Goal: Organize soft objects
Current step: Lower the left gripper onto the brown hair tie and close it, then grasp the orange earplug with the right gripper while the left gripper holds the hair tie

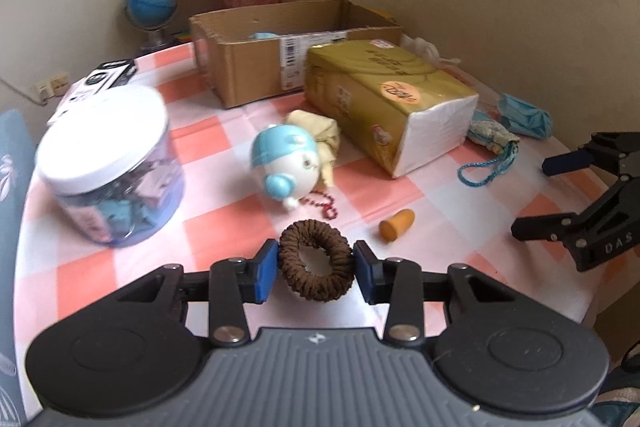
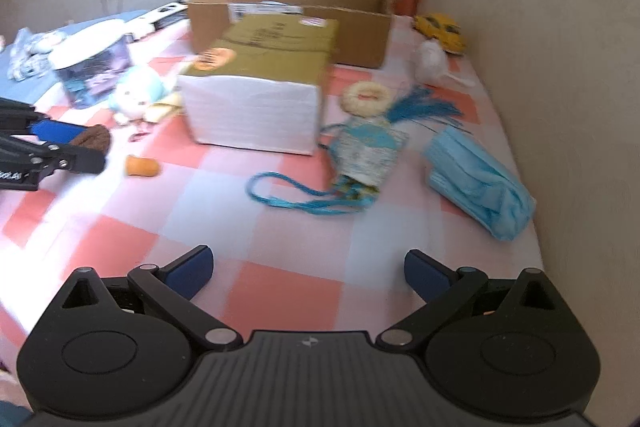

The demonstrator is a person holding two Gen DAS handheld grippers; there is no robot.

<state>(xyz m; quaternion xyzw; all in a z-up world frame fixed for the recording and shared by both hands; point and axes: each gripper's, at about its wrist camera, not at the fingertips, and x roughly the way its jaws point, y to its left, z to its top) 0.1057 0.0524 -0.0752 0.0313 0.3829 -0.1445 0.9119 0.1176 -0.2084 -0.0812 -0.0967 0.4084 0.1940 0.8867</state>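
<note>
On the table covered with a pink and white checked cloth [image 1: 404, 187], we see the left gripper [image 1: 315, 269] pinching a brown hair scrunchie [image 1: 314, 267]; its 2 blue pads press on the left and right sides of the ring, low over the cloth. In the right wrist view the same scrunchie [image 2: 94, 141] shows as a brown lump between the pads of the left gripper [image 2: 76, 143] at the left edge. The right gripper [image 2: 308, 273] is spread wide with nothing between its fingers, and it hangs over a bare part of the cloth; in the left wrist view it [image 1: 554, 193] stands at the right side of the table. Just beyond the scrunchie lie a small orange earplug [image 1: 397, 229] and a blue and white toy figure [image 1: 286, 167] with a red bead chain [image 1: 326, 205], which leans on a cream cloth [image 1: 320, 135]. To the left stands a clear plastic jar [image 1: 110, 167] with a white lid. Behind the toy lies a yellow pack of paper tissues [image 1: 390, 103], and behind that an open cardboard box [image 1: 280, 45]. To the right of the pack we see a small blue drawstring pouch [image 2: 366, 153], a cream scrunchie [image 2: 368, 98] just beyond it and a stack of blue face masks [image 2: 478, 177] near the wall. A blue globe [image 1: 152, 3] stands in the far corner.
</note>
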